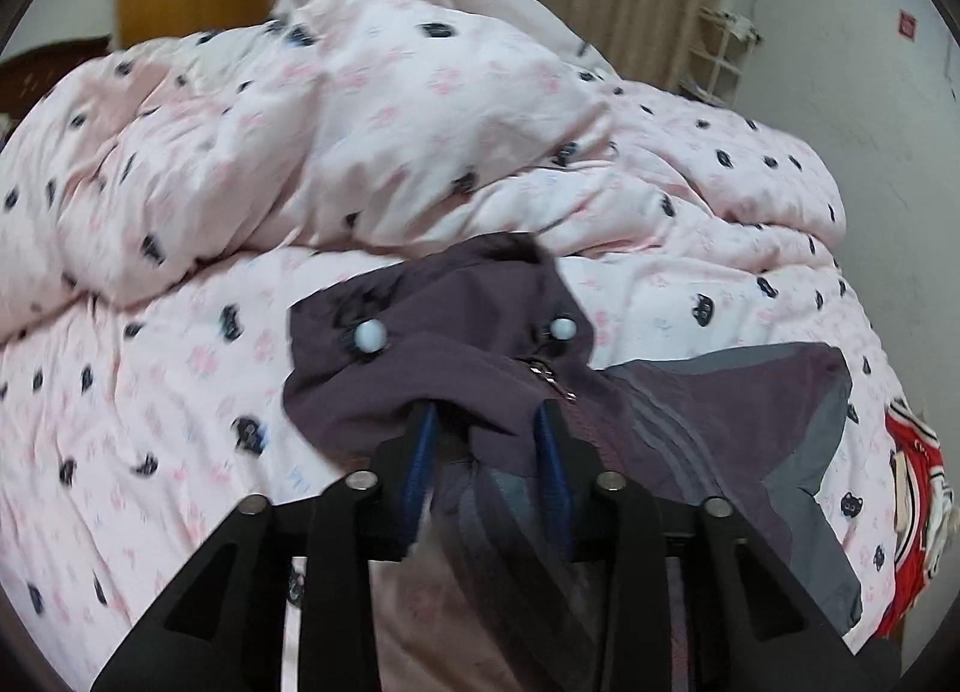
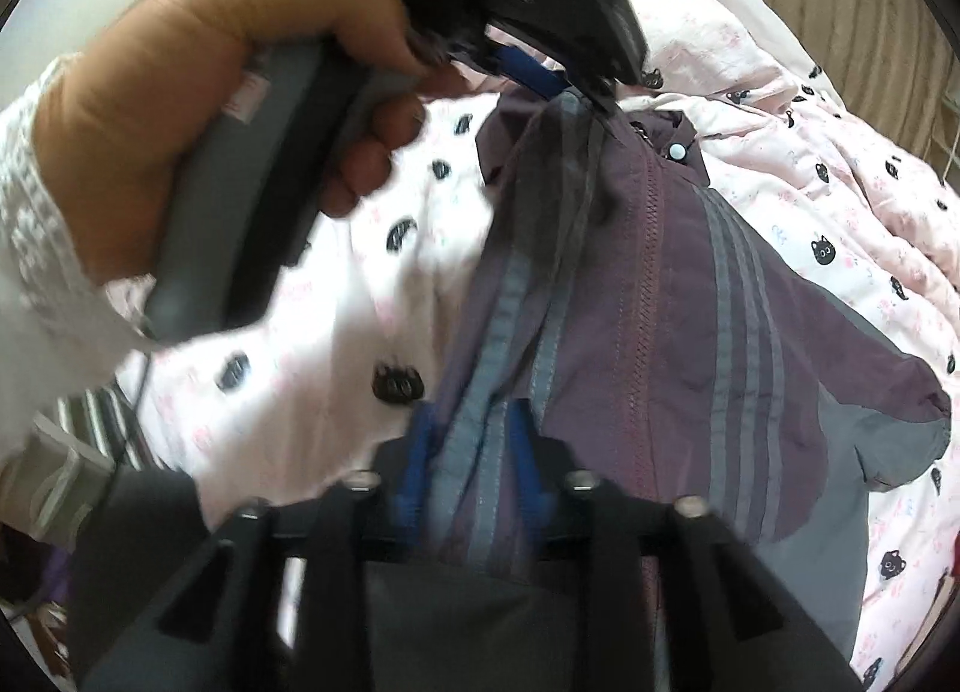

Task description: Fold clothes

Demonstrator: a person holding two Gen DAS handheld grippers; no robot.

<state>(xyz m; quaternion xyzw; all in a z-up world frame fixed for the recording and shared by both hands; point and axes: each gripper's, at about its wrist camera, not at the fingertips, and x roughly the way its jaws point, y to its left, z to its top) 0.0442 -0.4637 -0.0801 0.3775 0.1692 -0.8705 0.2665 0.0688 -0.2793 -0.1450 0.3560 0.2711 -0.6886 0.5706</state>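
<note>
Here, in the left wrist view, the left tool (image 1: 486, 422) is clenched on the collar end of a purple jacket (image 1: 690, 416), and its blue fingers (image 1: 549, 452) disappear under a fold of the cloth. The jacket lies on a bed (image 1: 150, 404) covered with a pink sheet printed with small dark cat faces. Two white snap buttons (image 1: 369, 335) sit on the collar, just beyond the tool, and a zipper pull (image 1: 543, 374) shows between them. Behind the jacket a crumpled pink quilt (image 1: 372, 140) with the same pattern is heaped up. To the right of the jacket, at the edge of the bed, there is a red printed cloth (image 1: 915, 512).

In the right wrist view, the right tool (image 2: 471, 440) grasps a bunched part of the jacket (image 2: 660, 332) with grey stripes, near the zipper (image 2: 639, 296). The cloth stretches from it up to the left tool (image 2: 555, 83), which also pinches the jacket. A person's hand (image 2: 198, 104) in a white lace sleeve (image 2: 36, 224) holds the grey handle of that left tool, above and left of the jacket. The picture is blurred.
</note>
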